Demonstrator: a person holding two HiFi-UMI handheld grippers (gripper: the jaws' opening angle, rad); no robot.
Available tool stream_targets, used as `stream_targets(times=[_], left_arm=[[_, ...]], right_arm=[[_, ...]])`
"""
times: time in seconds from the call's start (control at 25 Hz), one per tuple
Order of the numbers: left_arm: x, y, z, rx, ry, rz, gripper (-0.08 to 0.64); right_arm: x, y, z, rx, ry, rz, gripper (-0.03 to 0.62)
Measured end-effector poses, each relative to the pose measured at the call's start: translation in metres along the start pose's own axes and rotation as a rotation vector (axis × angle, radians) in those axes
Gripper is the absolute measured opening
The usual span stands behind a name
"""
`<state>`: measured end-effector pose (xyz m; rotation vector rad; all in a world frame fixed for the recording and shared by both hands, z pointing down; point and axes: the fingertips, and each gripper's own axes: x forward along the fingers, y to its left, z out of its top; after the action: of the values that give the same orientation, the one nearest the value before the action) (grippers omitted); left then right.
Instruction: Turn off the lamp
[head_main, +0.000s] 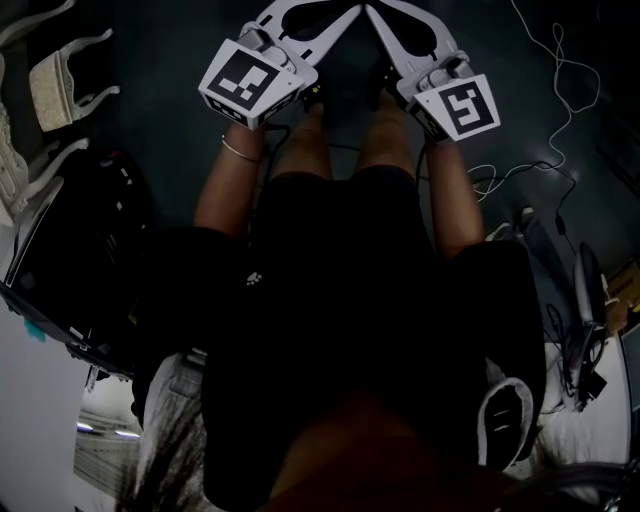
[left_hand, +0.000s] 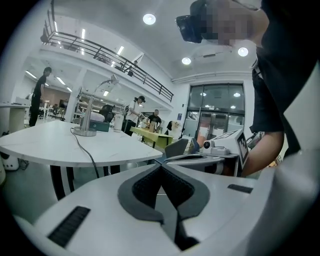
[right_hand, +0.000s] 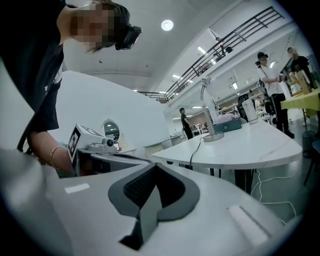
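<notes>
- Left hand-held gripper (left_hand: 161, 165) and right hand-held gripper (right_hand: 154, 165), two in all, both clenched, empty.
- One lamp (left_hand: 89, 112) with one cord (left_hand: 84, 146) on one white desk (left_hand: 45, 145), frame's left.

Lamp (left_hand: 89, 118) on table (left_hand: 45, 142), cable (left_hand: 86, 148) running from its base, people (left_hand: 134, 113) behind

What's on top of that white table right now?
A lamp stands on the table, its cord trailing off the near edge. A teal box sits beside it. Anything behind the box is covered.
</notes>
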<state>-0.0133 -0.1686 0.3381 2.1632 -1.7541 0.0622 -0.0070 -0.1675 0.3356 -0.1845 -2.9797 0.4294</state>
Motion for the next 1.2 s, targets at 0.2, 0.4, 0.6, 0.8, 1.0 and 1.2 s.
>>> stream_targets(times=[0.2, 0.4, 0.6, 0.8, 1.0, 1.2], left_arm=[[-0.009, -0.014, 0.019, 0.003, 0.002, -0.012, 0.006], [-0.013, -0.023, 0.037, 0.018, 0.001, -0.03, 0.006], [-0.023, -0.036, 0.047, 0.016, -0.008, -0.049, 0.006], [-0.035, -0.042, 0.054, -0.017, -0.013, -0.071, 0.006], [-0.065, -0.053, 0.055, -0.014, 0.003, -0.066, 0.006], [-0.083, -0.052, 0.06, -0.028, 0.002, -0.047, 0.006]], right_arm=[[-0.011, 0.013, 0.021, -0.022, -0.022, -0.017, 0.0], [-0.018, 0.019, 0.04, -0.037, -0.05, -0.033, 0.0], [-0.026, 0.032, 0.05, -0.047, -0.051, -0.032, 0.0], [-0.027, 0.045, 0.057, -0.047, -0.047, -0.012, 0.0], [-0.025, 0.078, 0.066, -0.048, -0.058, 0.0, 0.0], [-0.017, 0.093, 0.073, -0.033, -0.061, 0.01, 0.0]])
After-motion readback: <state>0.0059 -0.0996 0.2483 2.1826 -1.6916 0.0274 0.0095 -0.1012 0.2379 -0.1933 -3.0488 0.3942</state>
